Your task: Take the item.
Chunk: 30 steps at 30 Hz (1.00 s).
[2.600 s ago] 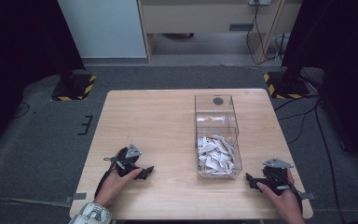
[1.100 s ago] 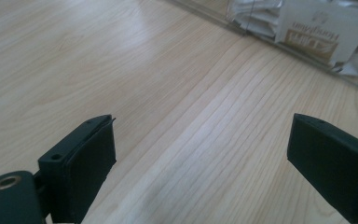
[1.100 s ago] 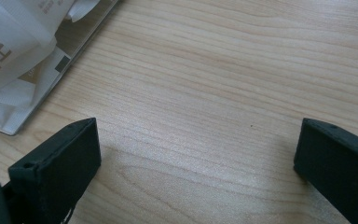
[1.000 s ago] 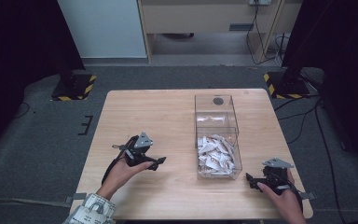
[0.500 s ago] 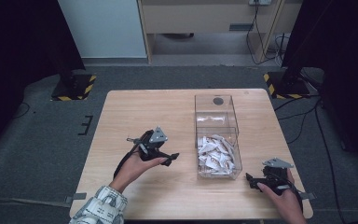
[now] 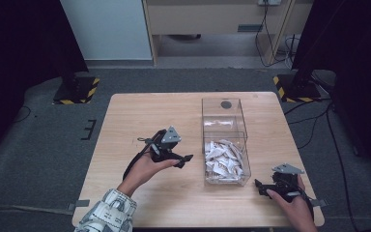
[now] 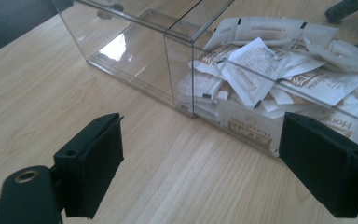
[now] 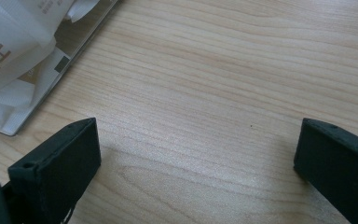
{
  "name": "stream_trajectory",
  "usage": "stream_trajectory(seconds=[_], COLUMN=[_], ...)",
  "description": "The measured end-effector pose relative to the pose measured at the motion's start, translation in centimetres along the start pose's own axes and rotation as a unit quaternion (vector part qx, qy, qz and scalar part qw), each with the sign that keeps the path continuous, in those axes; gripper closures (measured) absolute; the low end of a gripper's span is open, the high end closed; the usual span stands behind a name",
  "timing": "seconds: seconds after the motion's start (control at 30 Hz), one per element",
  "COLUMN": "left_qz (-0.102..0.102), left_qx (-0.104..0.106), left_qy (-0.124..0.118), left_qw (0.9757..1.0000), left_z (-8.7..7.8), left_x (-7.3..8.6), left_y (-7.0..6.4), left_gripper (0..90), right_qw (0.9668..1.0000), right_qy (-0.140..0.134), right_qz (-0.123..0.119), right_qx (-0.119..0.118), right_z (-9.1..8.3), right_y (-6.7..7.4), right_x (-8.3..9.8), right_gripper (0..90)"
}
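The left hand-held gripper (image 6: 183, 161), jaws wide but just narrowing with nothing between them, has moved from the lower left toward the packets (image 6: 224, 159) in the clear box (image 6: 223, 112) at frame centre, likely to pick one, while the right hand-held gripper (image 6: 261, 185) rests open at lower right.

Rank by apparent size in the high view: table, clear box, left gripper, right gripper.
1. table
2. clear box, with packets in its near compartment
3. left gripper and right gripper: they look alike, and the left is held higher, so no ranking.

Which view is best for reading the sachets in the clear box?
The left gripper view: the sachets are close, with print partly legible through the clear box. The high view shows them as a small white heap in the near compartment. The right gripper view catches a few at its corner.
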<state>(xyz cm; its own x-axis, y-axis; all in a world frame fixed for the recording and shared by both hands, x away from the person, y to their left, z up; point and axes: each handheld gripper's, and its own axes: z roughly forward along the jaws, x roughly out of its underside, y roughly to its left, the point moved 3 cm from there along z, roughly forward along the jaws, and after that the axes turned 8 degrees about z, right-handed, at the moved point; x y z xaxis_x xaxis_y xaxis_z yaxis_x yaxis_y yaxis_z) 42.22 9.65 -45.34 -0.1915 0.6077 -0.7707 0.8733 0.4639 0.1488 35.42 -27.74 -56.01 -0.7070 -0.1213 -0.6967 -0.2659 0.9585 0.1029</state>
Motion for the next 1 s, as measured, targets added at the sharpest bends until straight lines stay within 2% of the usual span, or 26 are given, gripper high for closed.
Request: stream_trajectory(seconds=[0.6,0.73,0.83,1.0], left_qz=[0.02,0.018,0.026,0.018], left_qx=[0.006,0.004,0.0,0.003], left_qy=[-0.022,-0.026,-0.027,-0.034], left_qw=[0.9996,0.9995,0.9993,0.9993], left_z=[-0.1,-0.1,-0.2,0.0], left_x=[-3.2,-3.8,-4.2,-4.6], left_y=[-1.9,-2.0,-1.9,-1.7], left_gripper=[15.8,16.2,17.7,17.9], right_qw=[1.0,1.0,1.0,1.0], right_qy=[0.0,0.0,0.0,0.0], right_qz=[0.002,0.002,0.001,0.001], right_qx=[0.001,0.0,0.0,0.0], right_z=[0.0,0.0,0.0,0.0], right_y=[0.0,0.0,0.0,0.0], right_x=[0.0,0.0,0.0,0.0], right_gripper=[0.8,0.8,0.8,0.8])
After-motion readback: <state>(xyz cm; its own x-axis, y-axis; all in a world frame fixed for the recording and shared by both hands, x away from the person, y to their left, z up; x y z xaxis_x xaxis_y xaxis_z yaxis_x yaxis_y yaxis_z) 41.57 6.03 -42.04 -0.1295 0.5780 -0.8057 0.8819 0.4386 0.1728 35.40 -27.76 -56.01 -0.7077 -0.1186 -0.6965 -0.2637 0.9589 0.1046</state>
